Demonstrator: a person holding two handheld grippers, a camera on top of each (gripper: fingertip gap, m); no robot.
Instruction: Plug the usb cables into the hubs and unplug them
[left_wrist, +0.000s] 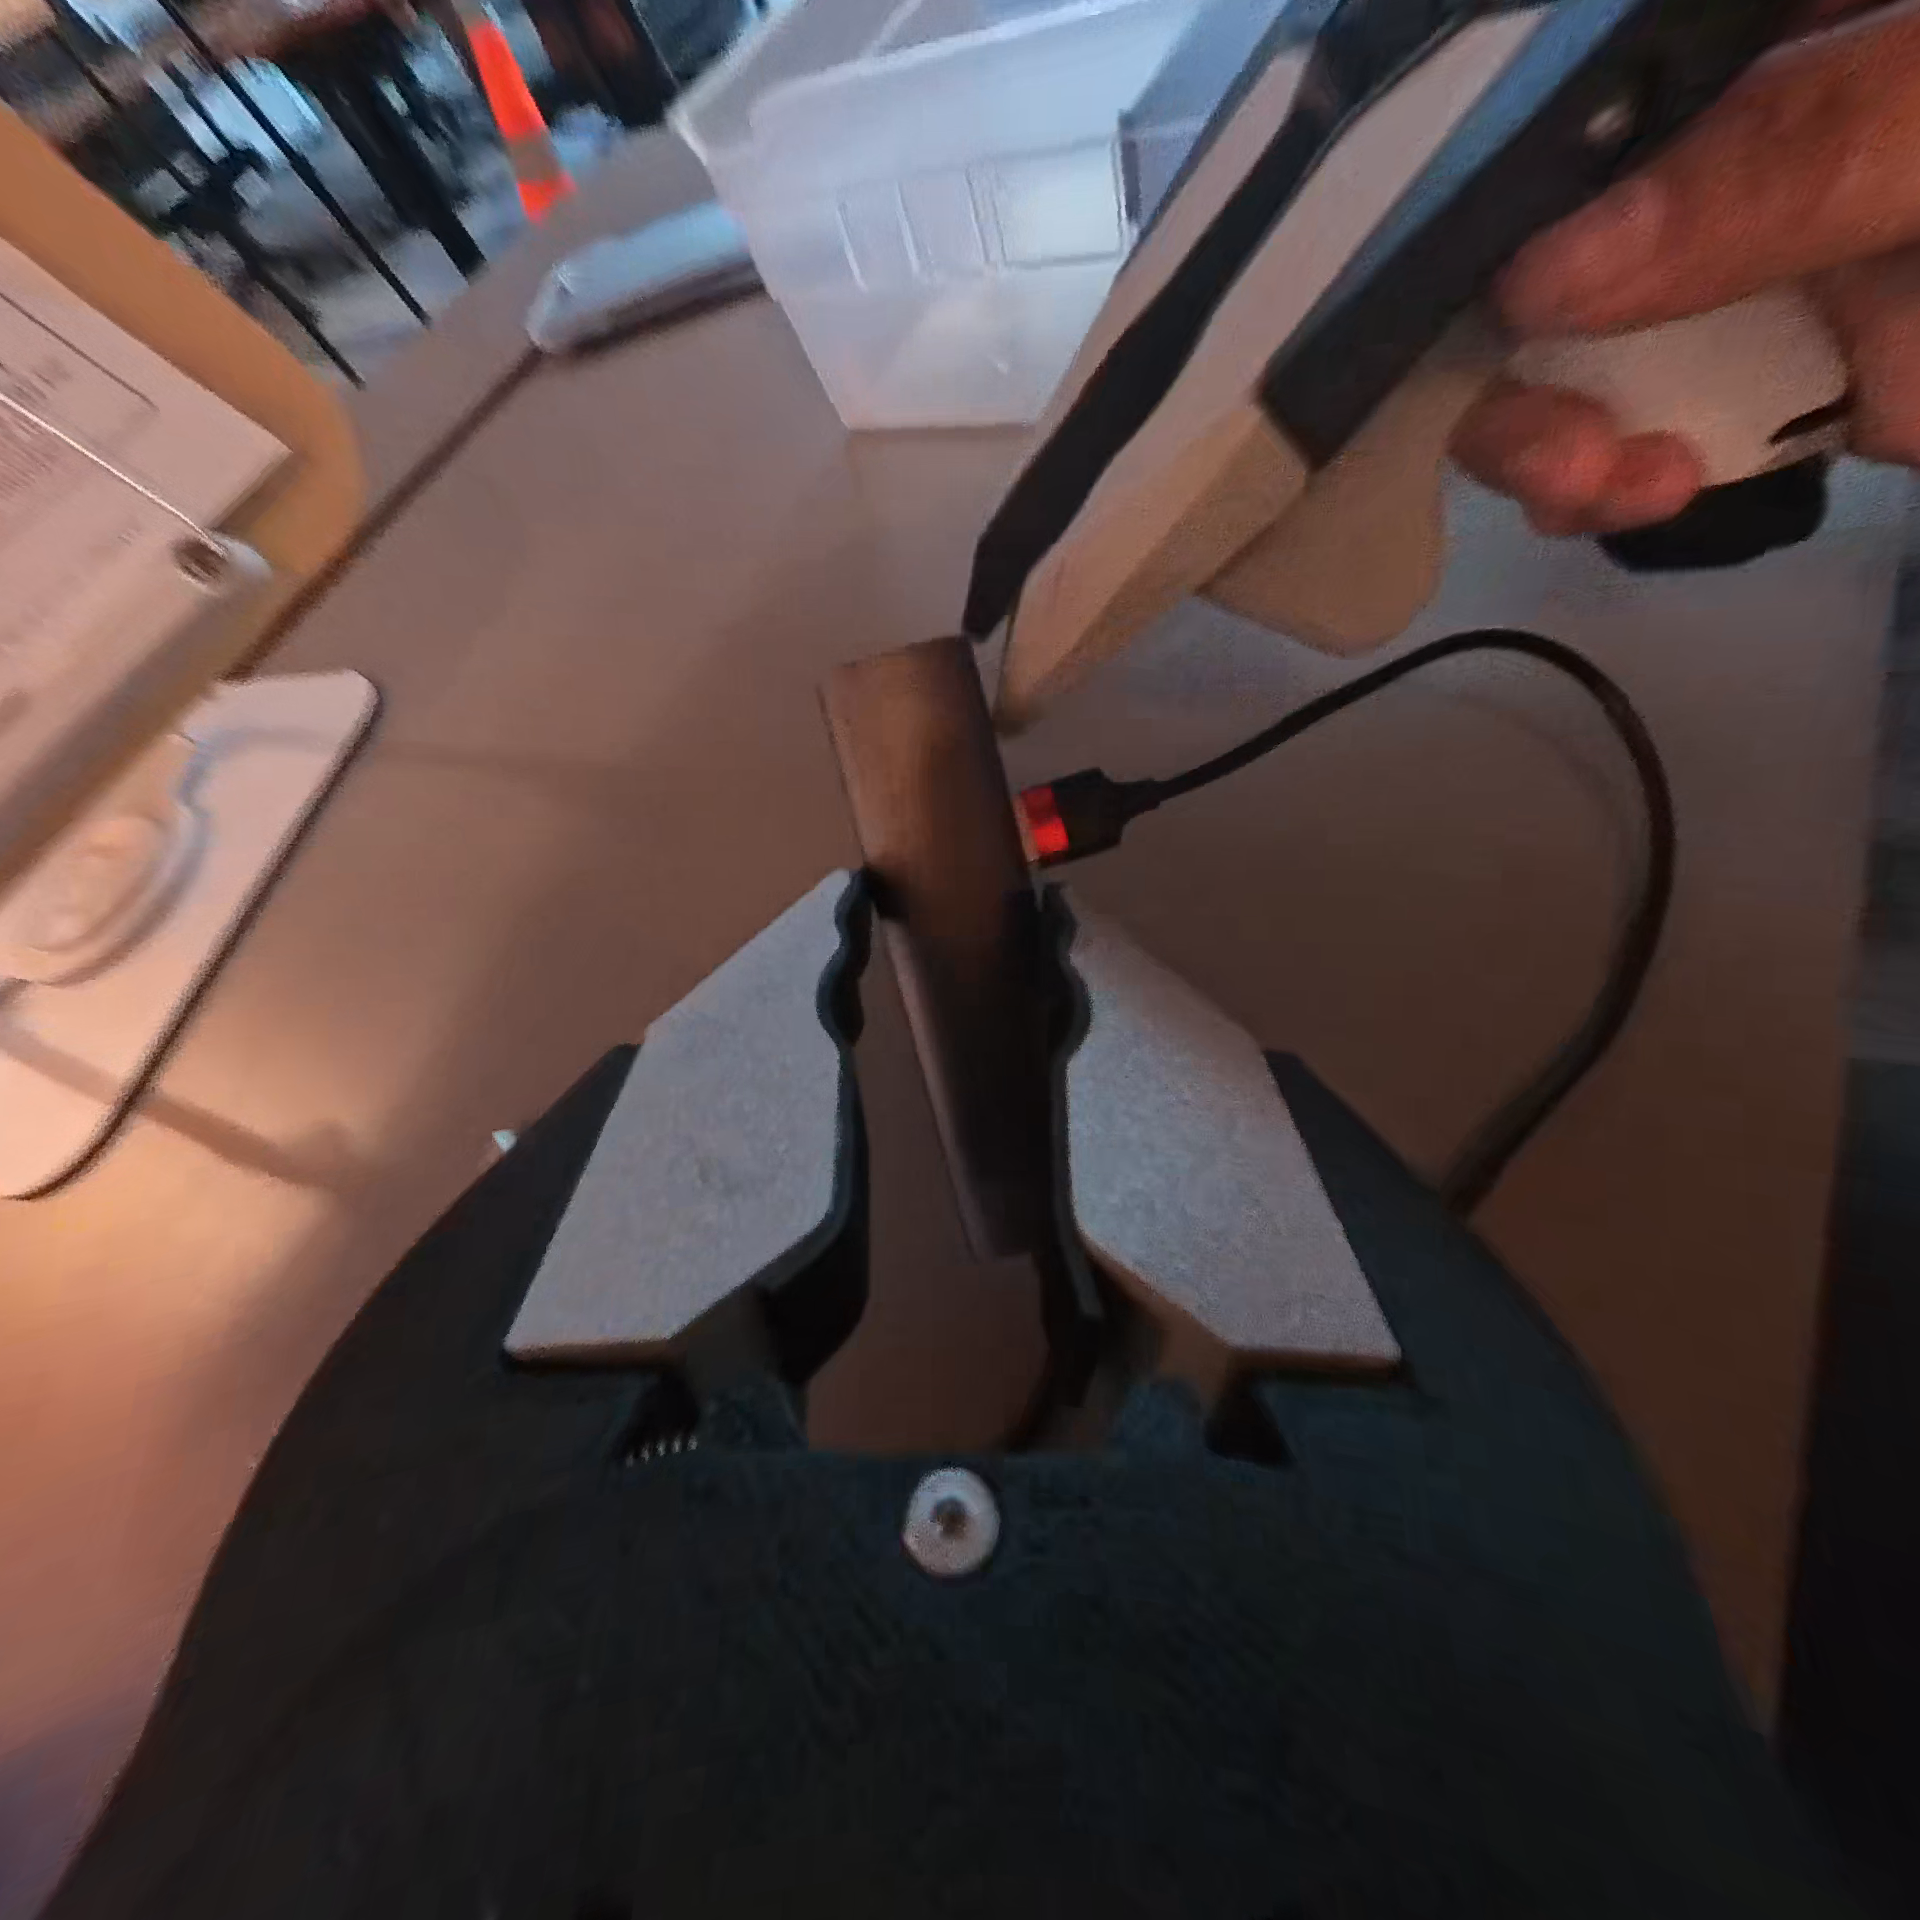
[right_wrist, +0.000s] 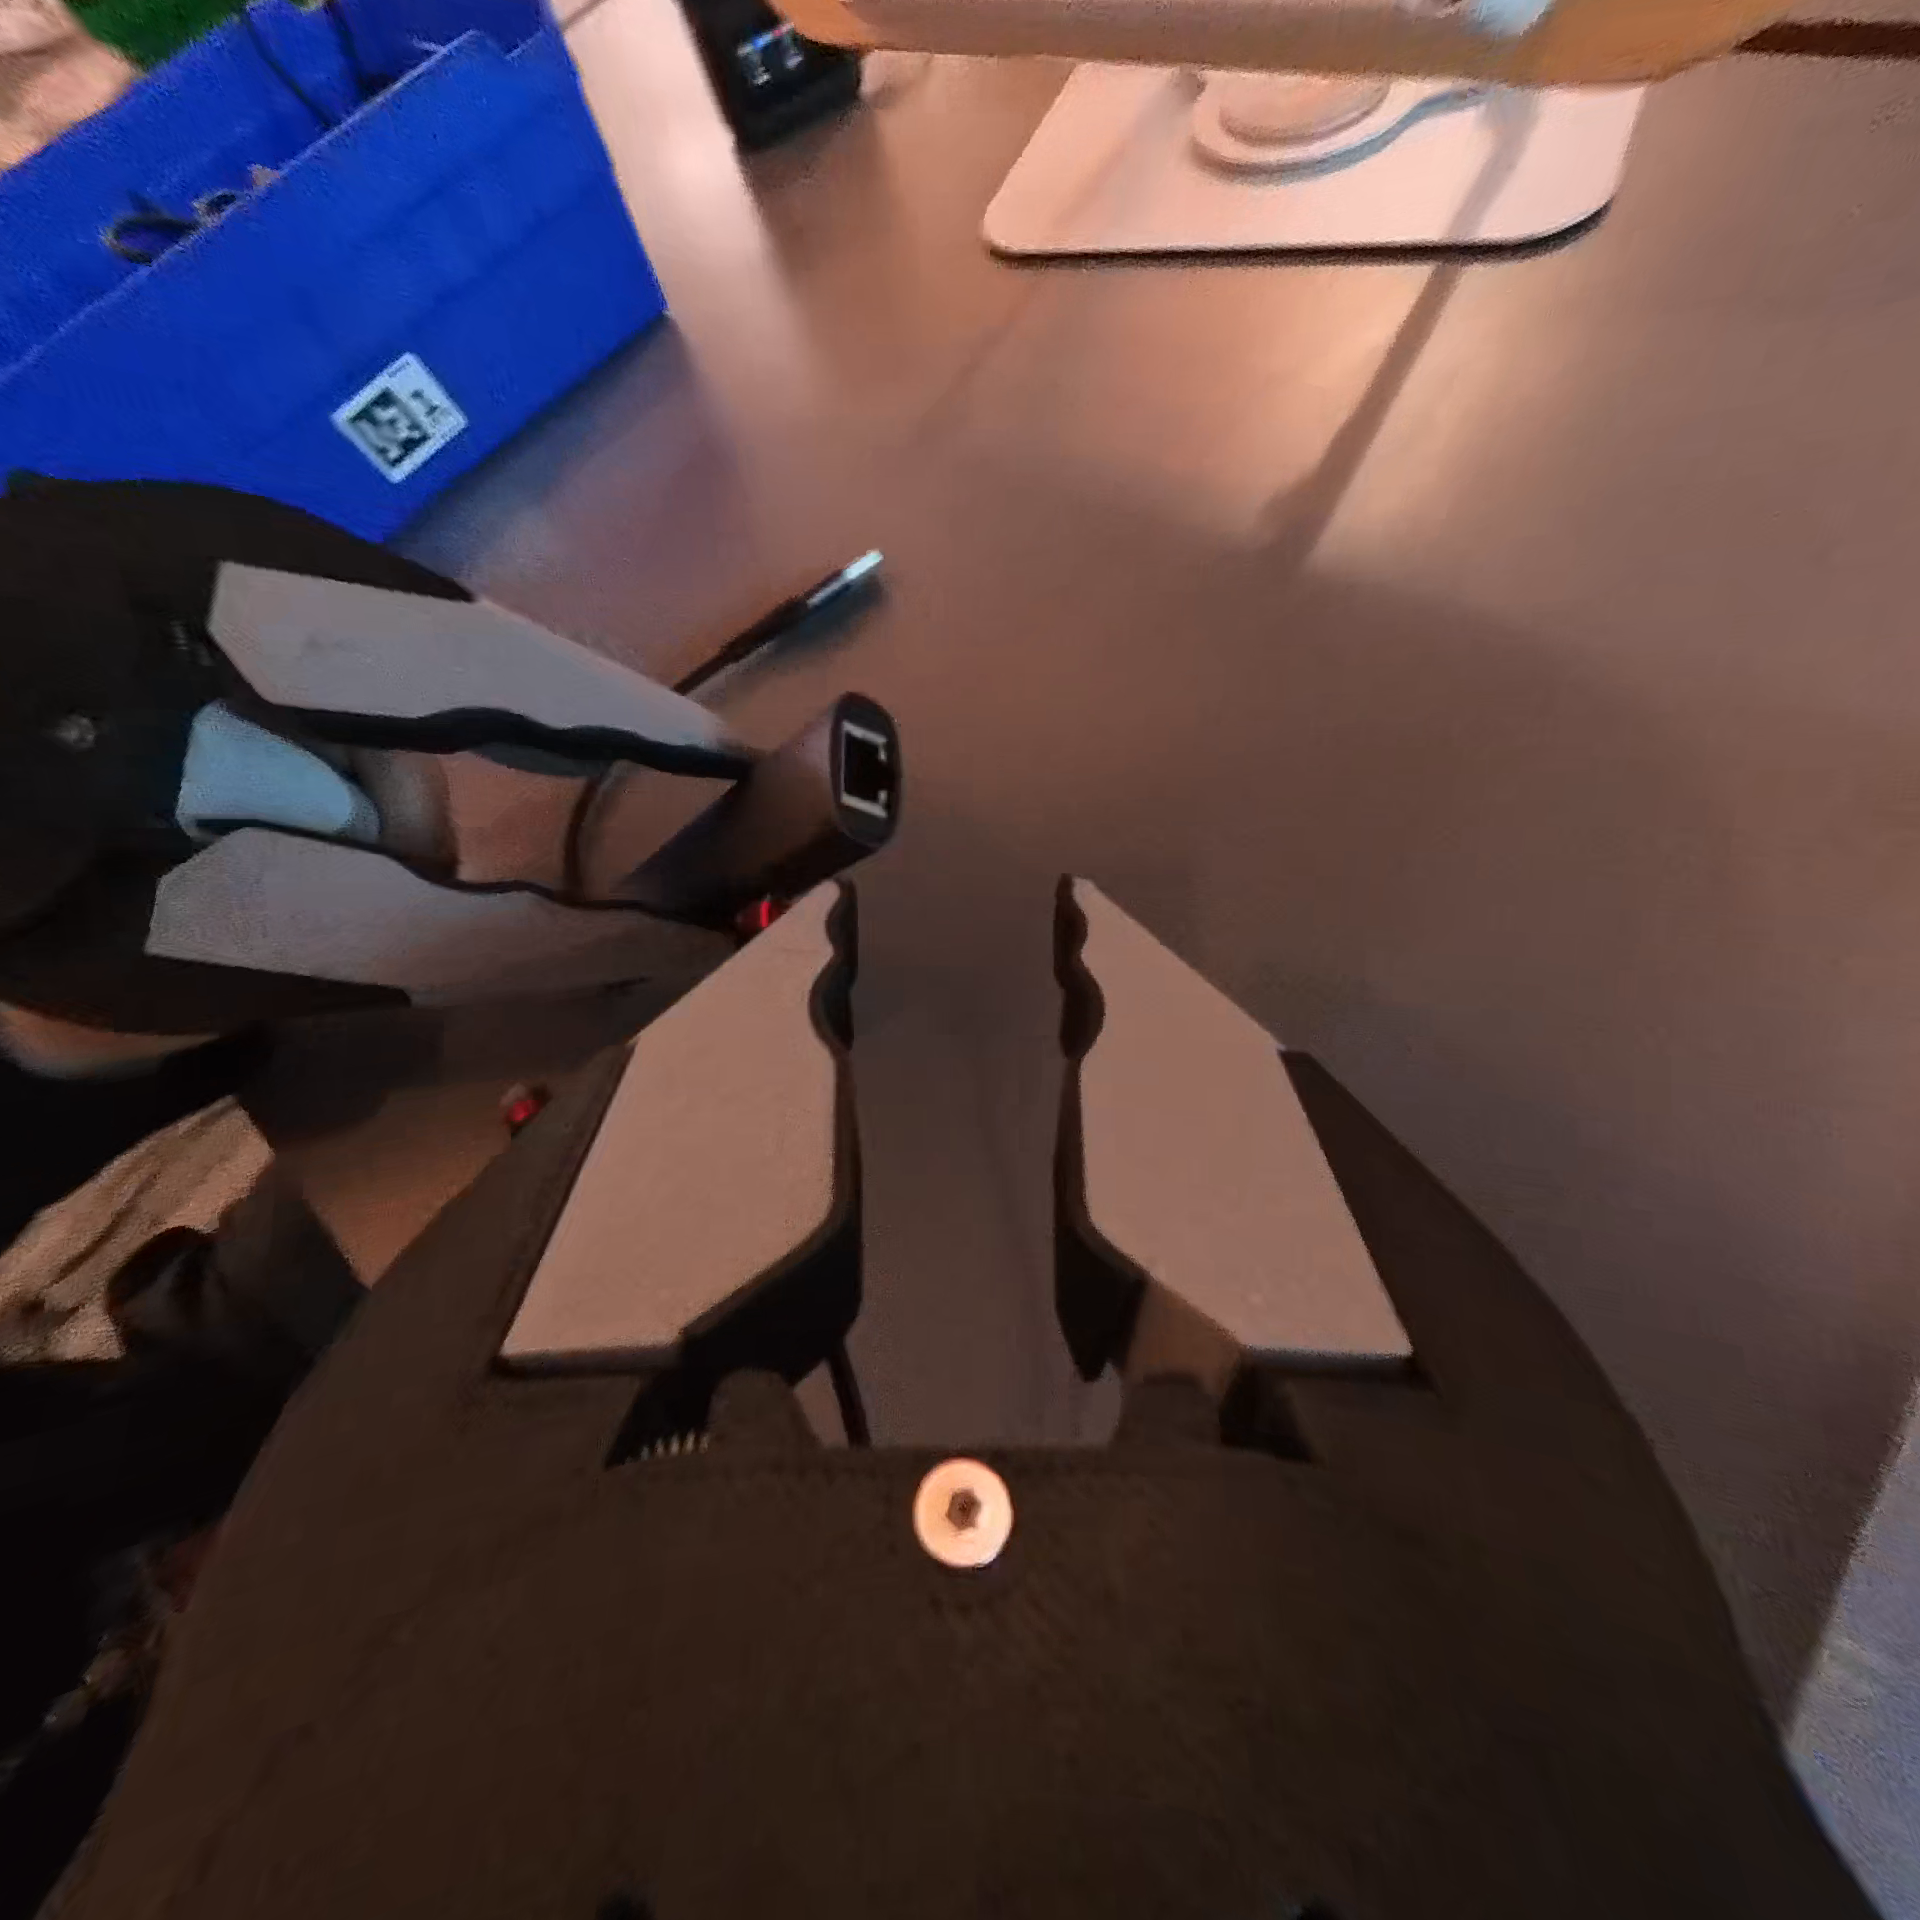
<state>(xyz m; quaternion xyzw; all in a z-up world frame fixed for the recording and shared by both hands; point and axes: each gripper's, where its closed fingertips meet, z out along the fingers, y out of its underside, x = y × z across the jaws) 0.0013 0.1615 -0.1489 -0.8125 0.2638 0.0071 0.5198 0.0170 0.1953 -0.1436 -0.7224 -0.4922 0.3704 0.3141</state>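
Left wrist view: left gripper (left_wrist: 961, 904) pinches hub (left_wrist: 920, 769); red-tipped cable (left_wrist: 1070, 831) plugged at 3 o'clock. Right gripper (right_wrist: 956, 914) spread, empty; unplugging pending. Second cable (right_wrist: 821, 603) loose on table (right_wrist: 1351, 675).

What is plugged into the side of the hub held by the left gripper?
A black USB cable with a red-lit plug sits in the hub, which the left gripper clamps. Any ports on the hub's other side are hidden, and the right gripper holds nothing.

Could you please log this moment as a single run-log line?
left gripper: shut on hub | right gripper: open, empty, beside hub | red-tipped cable: plugged into hub | spare cable: loose on table
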